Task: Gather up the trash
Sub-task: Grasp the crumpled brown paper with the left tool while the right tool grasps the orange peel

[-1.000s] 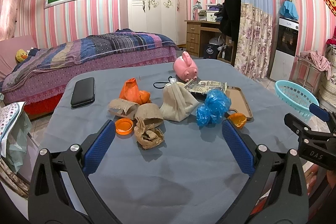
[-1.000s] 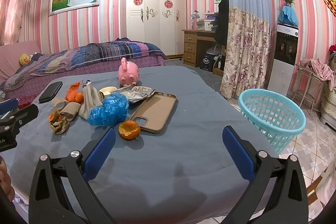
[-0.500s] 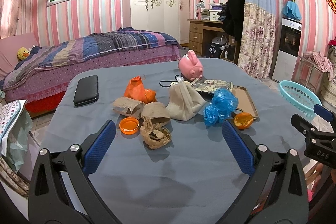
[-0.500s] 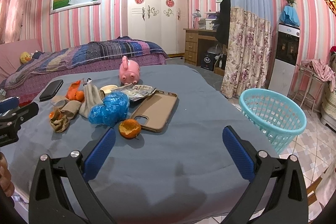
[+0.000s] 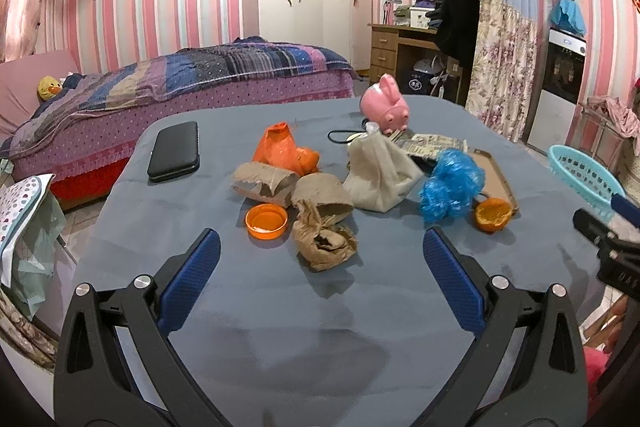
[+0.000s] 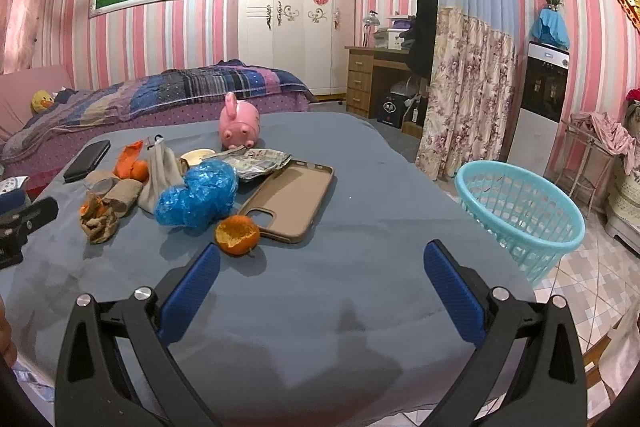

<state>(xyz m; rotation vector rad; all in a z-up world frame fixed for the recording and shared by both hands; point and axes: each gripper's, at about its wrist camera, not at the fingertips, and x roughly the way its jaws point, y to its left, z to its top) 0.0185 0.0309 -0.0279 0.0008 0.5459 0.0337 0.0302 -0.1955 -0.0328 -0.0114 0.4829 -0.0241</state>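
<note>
Left wrist view: left gripper (image 5: 320, 267) hangs over the grey-blue cloth table (image 5: 280, 327), its blue-padded jaws spread wide with nothing between them.
Black phone (image 5: 174, 151): lies flat at the table's far left, its long axis running away from the camera.
Orange round plastic lid (image 5: 267, 220): lies open side up, just ahead of the left jaw.
Crumpled brown paper wad (image 5: 324, 241): sits right of the lid, roughly centred between the jaws and ahead of them, touching a flattened brown cardboard tube (image 5: 322, 195) behind it.
Orange plastic bag (image 5: 284, 151): stands up in a peak behind a torn piece of brown cardboard (image 5: 262, 183).
Beige cloth pouch (image 5: 380, 175): slumps right of centre, its tied neck pointing up and away.
Crumpled blue plastic bag (image 5: 450, 185): lies right of the pouch.
Half orange peel (image 5: 493, 214): sits hollow side up, just beside the blue bag.
Right wrist view: right gripper (image 6: 322, 269) is likewise wide apart and holds nothing; the peel (image 6: 237, 235) sits just ahead of its left jaw.
Tan phone case (image 6: 290, 199): lies inner side up, its long axis slanting away to the right, camera cut-out nearest the peel.
Pink pig-shaped toy (image 6: 239, 121): stands at the far side of the table.
Turquoise plastic lattice basket (image 6: 520, 211): stands upright on the tiled floor right of the table, mouth open upward.
</note>
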